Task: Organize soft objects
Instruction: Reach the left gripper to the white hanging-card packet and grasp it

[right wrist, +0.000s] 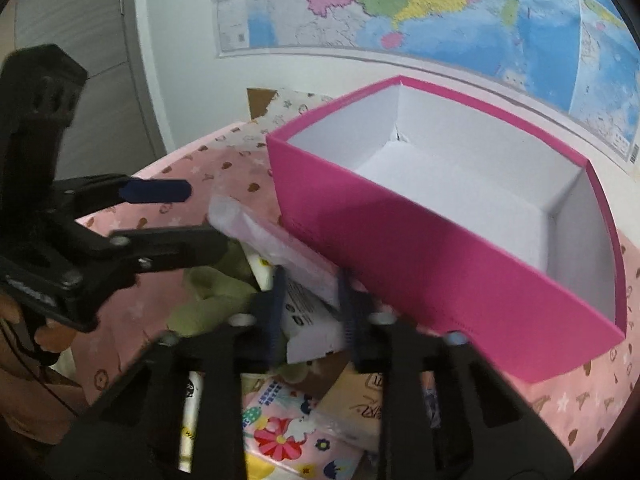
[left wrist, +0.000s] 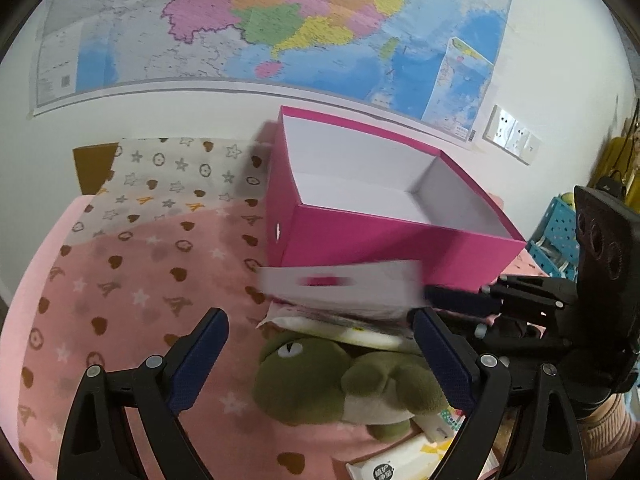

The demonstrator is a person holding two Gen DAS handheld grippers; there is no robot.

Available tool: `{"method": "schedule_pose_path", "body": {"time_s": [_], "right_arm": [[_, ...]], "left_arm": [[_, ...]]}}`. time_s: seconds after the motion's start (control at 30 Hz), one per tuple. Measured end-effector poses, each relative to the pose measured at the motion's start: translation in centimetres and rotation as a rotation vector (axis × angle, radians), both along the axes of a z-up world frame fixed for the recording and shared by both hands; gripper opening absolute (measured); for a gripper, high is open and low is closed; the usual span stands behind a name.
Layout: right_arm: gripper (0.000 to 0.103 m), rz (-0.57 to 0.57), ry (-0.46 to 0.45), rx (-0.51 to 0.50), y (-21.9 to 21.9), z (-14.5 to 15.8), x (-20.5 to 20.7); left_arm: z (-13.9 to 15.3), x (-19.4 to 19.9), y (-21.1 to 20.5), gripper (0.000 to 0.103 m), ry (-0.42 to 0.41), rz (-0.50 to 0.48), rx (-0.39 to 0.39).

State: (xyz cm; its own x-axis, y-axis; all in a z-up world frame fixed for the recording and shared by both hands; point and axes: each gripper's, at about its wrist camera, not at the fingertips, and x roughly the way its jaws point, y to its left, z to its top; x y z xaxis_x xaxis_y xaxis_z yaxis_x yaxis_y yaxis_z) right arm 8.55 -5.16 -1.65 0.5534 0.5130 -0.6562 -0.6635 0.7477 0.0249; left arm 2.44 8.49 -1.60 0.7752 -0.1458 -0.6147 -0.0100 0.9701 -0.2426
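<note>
An open magenta box [left wrist: 384, 240] with a white, empty inside stands on the pink patterned cloth; it also shows in the right wrist view [right wrist: 440, 272]. My right gripper [right wrist: 312, 320] is shut on a white plastic tissue pack [right wrist: 308, 312], held up in front of the box's near wall; the pack is a blurred white slab in the left wrist view [left wrist: 340, 284]. My left gripper [left wrist: 320, 344] is open above a green plush toy [left wrist: 320, 384] lying below the pack. The left gripper also shows in the right wrist view [right wrist: 168, 216].
More soft packs lie near the front edge: a flowered tissue pack [right wrist: 280, 432], a tan pack [right wrist: 352, 408] and a white wipes pack [left wrist: 400, 464]. A blue crate [left wrist: 560, 236] stands at the right. A map covers the wall [left wrist: 260, 20] behind.
</note>
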Motion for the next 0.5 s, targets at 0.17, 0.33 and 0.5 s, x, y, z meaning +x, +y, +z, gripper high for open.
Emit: {"method": "schedule_pose_path", "body": {"time_s": [0.17, 0.33, 0.5], "right_arm": [[0.019, -0.030, 0.032, 0.046, -1.1, 0.0, 0.5], [0.058, -0.092, 0.068, 0.068, -3.8, -0.6, 0.3], [0.058, -0.126, 0.146, 0.081, -5.3, -1.9, 1.4]], "left_arm": [[-0.1, 0.8, 0.0, 0.095, 0.003, -0.026, 0.014], [0.4, 1.3, -0.6, 0.095, -0.012, -0.042, 0.096], [0.9, 1.8, -0.8, 0.093, -0.025, -0.068, 0.135]]}}
